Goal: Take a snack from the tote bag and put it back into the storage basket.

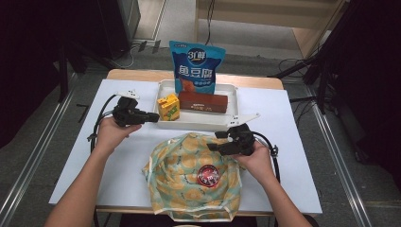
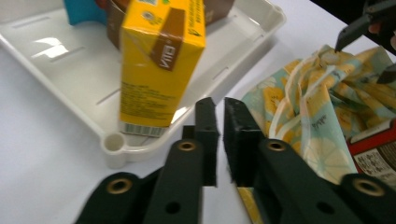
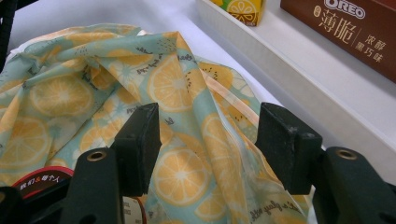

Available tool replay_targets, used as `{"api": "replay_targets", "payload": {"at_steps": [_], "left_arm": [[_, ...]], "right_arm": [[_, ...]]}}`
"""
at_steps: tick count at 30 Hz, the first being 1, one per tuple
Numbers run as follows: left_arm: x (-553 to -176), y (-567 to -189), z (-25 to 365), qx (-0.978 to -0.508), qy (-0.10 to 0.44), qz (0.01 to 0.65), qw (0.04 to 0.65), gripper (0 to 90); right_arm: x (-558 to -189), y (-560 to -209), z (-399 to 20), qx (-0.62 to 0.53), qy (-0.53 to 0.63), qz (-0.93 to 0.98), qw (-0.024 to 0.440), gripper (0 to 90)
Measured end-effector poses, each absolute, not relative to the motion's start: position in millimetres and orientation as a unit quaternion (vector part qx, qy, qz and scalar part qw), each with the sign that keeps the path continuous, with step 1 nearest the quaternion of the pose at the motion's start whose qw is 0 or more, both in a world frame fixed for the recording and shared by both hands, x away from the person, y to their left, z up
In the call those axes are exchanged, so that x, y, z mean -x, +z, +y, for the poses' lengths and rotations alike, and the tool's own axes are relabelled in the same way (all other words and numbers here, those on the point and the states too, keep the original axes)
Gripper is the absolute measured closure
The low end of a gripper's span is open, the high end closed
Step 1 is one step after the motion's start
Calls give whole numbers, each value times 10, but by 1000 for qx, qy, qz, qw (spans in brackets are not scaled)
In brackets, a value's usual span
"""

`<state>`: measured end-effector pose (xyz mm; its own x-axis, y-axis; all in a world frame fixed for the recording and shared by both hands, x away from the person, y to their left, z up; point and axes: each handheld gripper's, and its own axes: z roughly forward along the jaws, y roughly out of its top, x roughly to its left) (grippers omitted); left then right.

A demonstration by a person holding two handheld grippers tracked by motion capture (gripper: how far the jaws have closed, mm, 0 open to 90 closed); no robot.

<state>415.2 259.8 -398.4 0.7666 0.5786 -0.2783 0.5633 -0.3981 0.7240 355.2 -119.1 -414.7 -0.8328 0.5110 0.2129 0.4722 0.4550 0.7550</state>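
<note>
Nearest to the person, at the front edge of the tabletop (image 1: 118, 156), lies a fabric bag (image 1: 191, 177) printed with orange and lemon slices on pale green. It is soft and crumpled, and something with a round red label (image 1: 208, 175) sits in its mouth. I judge that the cloth is light and limp, so it will fold and slip. The best place to hold it is a gathered edge or the rim near the opening, not the flat middle.

The right gripper (image 1: 218, 143) hangs over the upper right part of the bag with its jaws apart; in the right gripper view the cloth lies between the pads (image 3: 140, 140), but I cannot see them pressing it.

The left gripper (image 1: 155, 116) is clenched on nothing, just in front of the white tray (image 1: 198, 124).

In the tray stands a yellow drink carton (image 1: 169, 107), upright, probably light and stiff. Behind it are a brown biscuit box (image 1: 203, 101) and a blue snack pouch (image 1: 196, 68).
</note>
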Motion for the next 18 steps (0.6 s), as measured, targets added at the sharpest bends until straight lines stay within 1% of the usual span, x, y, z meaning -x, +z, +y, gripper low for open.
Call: {"api": "replay_targets", "payload": {"at_steps": [1, 18], "left_arm": [[-4154, -3989, 2582, -837, 11, 339, 430, 900], [-4276, -4078, 2347, -836, 29, 341, 430, 900]], "right_arm": [[-3550, -4148, -1191, -289, 435, 853, 22, 407], [-3511, -4175, -1213, -291, 431, 854, 27, 407]]}}
